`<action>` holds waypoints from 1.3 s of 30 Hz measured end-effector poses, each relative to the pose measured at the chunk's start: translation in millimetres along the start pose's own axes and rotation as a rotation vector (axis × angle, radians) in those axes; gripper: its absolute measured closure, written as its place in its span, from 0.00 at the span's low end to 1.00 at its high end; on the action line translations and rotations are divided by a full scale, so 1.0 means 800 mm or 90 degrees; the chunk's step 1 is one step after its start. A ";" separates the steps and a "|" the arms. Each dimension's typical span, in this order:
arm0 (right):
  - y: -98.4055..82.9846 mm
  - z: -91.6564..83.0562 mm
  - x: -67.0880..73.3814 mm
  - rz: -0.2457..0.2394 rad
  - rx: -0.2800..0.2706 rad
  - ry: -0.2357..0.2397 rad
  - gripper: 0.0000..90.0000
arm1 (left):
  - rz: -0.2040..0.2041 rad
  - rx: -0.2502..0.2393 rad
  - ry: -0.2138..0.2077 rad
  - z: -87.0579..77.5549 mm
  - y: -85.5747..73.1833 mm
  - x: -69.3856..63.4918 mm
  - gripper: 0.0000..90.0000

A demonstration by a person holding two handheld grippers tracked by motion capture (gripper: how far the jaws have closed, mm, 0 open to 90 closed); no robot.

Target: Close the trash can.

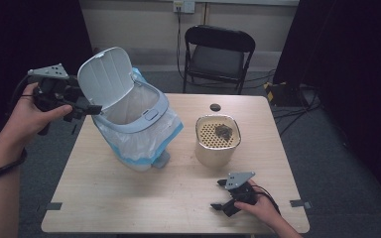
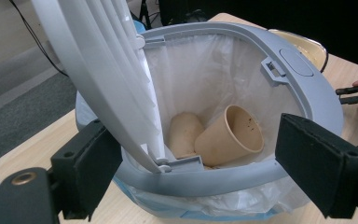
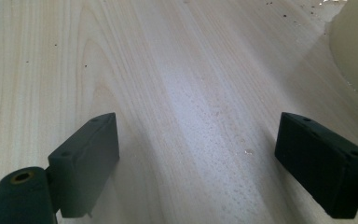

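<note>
The grey trash bin (image 1: 139, 126) stands on the left half of the table (image 1: 129, 198), tilted so its mouth faces up and toward the left gripper (image 1: 87, 109) — its lid (image 1: 105, 75) raised nearly upright. Inside the white liner (image 2: 205, 74) lie two paper cups (image 2: 228, 135), on their sides. The left gripper is held level at the lid's edge, jaws wide apart and gripping nothing. The right gripper (image 1: 223, 194) rests low on the table, jaws spread and empty — near a cream canister (image 1: 217, 141). Behind stands a black chair (image 1: 218, 54).

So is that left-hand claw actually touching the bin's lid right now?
Cannot tell. In the left gripper view the open lid passes close by one of the fingers of the left gripper, but no clear gap or contact shows; the high view is too small to settle it.
</note>
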State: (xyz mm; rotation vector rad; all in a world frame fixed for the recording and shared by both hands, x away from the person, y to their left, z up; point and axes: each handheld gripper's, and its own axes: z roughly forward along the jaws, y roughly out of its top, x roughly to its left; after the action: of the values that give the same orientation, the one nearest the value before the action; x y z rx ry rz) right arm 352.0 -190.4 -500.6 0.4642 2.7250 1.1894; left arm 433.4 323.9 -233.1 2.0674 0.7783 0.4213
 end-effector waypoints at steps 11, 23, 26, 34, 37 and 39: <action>0.000 0.000 0.000 -0.002 0.001 0.001 0.14 | 0.042 0.006 -0.025 0.001 0.021 -0.029 0.18; 0.000 0.000 -0.001 -0.005 0.001 0.003 0.14 | 0.065 0.029 -0.078 0.019 0.039 -0.061 0.42; 0.000 0.000 -0.001 -0.003 0.002 0.003 0.14 | 0.068 0.043 -0.090 0.024 0.040 -0.064 0.51; 0.000 0.000 -0.001 -0.005 0.002 0.003 0.14 | 0.032 0.073 -0.121 0.038 0.039 -0.065 0.73; 0.000 0.000 0.000 -0.005 0.002 0.003 0.14 | 0.014 0.086 -0.119 0.045 0.039 -0.064 0.78; 0.000 0.000 0.000 -0.005 0.002 0.003 0.14 | -0.002 0.089 -0.108 0.051 0.039 -0.063 0.79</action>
State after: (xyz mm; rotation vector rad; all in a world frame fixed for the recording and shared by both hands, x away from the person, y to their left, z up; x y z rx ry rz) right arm 352.2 -190.7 -500.4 0.4507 2.7304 1.1845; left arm 429.7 252.2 -231.4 2.1986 0.7261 0.1919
